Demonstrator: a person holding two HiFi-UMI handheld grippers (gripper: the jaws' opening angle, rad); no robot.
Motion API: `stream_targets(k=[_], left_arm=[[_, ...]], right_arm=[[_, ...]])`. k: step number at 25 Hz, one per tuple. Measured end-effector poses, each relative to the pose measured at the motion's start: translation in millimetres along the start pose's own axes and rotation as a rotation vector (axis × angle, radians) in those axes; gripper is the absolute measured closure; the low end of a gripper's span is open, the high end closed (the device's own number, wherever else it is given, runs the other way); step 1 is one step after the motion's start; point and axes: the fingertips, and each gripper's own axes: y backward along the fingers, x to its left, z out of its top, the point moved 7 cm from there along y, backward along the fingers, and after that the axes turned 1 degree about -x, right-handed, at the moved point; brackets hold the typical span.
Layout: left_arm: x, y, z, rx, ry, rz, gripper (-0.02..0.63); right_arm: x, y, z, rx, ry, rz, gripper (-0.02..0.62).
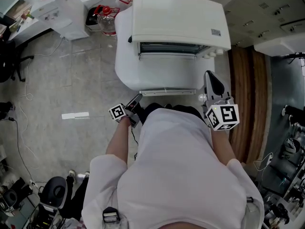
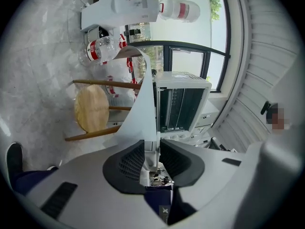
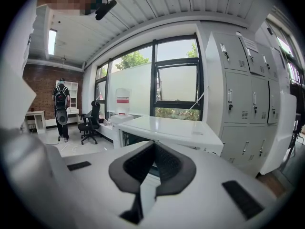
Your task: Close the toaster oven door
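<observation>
The left claw [image 2: 151, 159] is closing with the front edge of the dropped-open toaster oven door [image 2: 142, 109] between its pads, seemingly not yet pinched. The right claw [image 3: 152, 149] hangs empty, jaws together. Taking hold appears to be the step in hand, and the next move likely calls for a firm pinch, then swinging the door up.

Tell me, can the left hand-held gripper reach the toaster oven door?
Probably yes. The left hand-held gripper is at the open toaster oven door: the door's edge stands between the closing jaws, and nothing blocks it.
</observation>
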Motion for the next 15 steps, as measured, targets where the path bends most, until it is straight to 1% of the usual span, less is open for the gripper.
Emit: stream_targets(k=[3,6,9,15], left_arm=[[-4,-3,1,0.007,-0.009,-0.024,0.524],[-8,-2,0,0.014,-0.012,-0.022,0.558],[-8,-3,2,0.025,-0.022,-0.011,0.563],[-15,-4,3,0.041,-0.012,0.003,0.565]], right_arm=[[-3,2,0,-0.001,-0.003,-0.012,0.586],[-6,6,2,0.0,-0.008,-0.027,0.586],[-7,8,3,-0.002,-0.013,-0.031,0.586],[-7,15,3,-0.002,-0.029,-0.038,0.586]])
